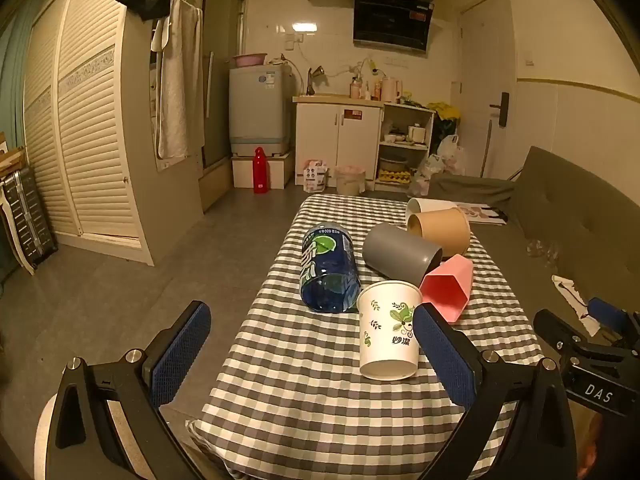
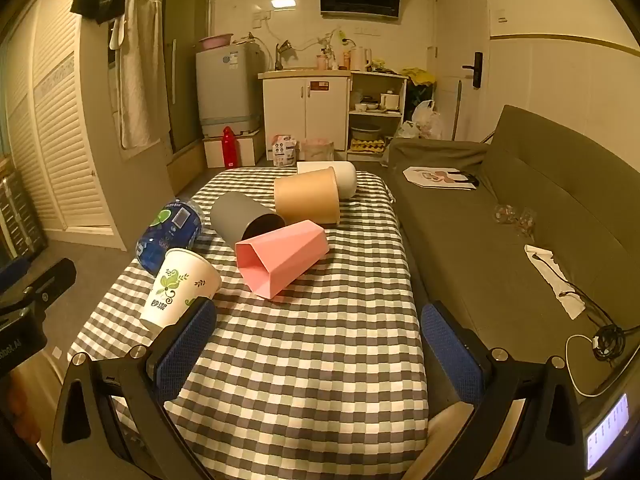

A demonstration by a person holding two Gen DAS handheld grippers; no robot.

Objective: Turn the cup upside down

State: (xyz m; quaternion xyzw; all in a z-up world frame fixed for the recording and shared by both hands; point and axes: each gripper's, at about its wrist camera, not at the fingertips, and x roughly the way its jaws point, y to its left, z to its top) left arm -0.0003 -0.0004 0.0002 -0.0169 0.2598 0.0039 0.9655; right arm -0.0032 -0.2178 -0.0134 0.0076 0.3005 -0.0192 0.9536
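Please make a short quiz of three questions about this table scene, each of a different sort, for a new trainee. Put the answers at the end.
1. True or false: the paper cup with the green leaf print is held between the left tongs.
2. Multiple choice: which cup lies directly beside the paper cup? A) grey cup B) pink cup C) tan cup
3. Fill in: the blue bottle lies on its ____ on the checked cloth.

Key:
1. False. Both pairs of tongs are open and hold nothing; the right tongs are also clear of every cup.
2. B
3. side
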